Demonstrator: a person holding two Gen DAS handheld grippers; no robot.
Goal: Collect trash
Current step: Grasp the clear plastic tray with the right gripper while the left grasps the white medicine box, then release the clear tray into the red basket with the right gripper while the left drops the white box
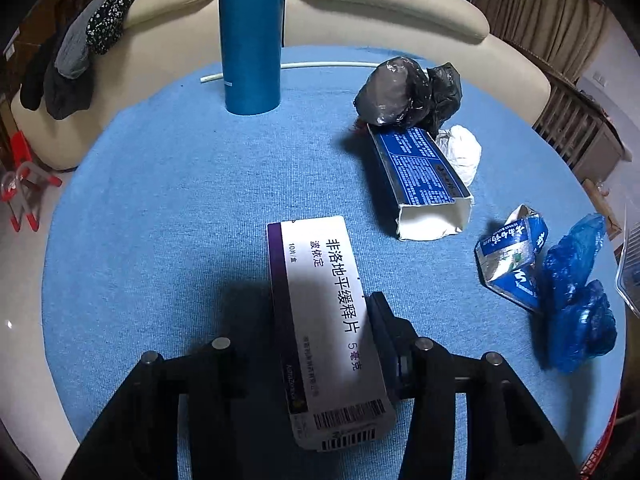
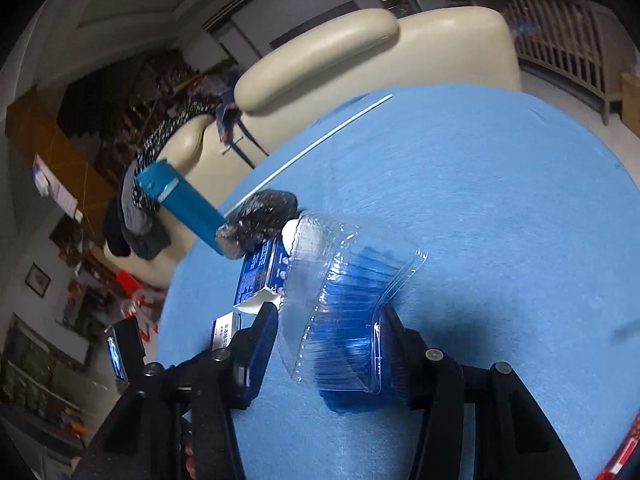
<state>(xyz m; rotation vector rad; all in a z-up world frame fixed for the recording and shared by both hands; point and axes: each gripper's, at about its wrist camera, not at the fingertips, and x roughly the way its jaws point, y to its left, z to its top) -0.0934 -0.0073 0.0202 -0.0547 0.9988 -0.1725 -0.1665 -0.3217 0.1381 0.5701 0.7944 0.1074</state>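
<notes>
My left gripper (image 1: 320,312) is shut on a white and purple medicine box (image 1: 324,320), held above the blue tablecloth (image 1: 180,200). My right gripper (image 2: 330,316) is shut on a clear plastic clamshell container (image 2: 344,292), lifted and tilted over the table. On the cloth lie a long blue and white carton (image 1: 420,176), a black plastic bag (image 1: 408,92), a white crumpled wad (image 1: 464,152), a crushed blue milk carton (image 1: 512,256) and crumpled blue shoe covers (image 1: 576,292). The carton (image 2: 260,272) and the black bag (image 2: 256,224) also show in the right wrist view.
A tall blue cylinder (image 1: 252,36) stands at the far side of the table, with a thin white rod (image 1: 288,68) lying behind it. Cream sofa cushions (image 1: 380,0) with draped clothes (image 1: 80,52) curve behind the table. A red stool (image 1: 24,184) stands at the left.
</notes>
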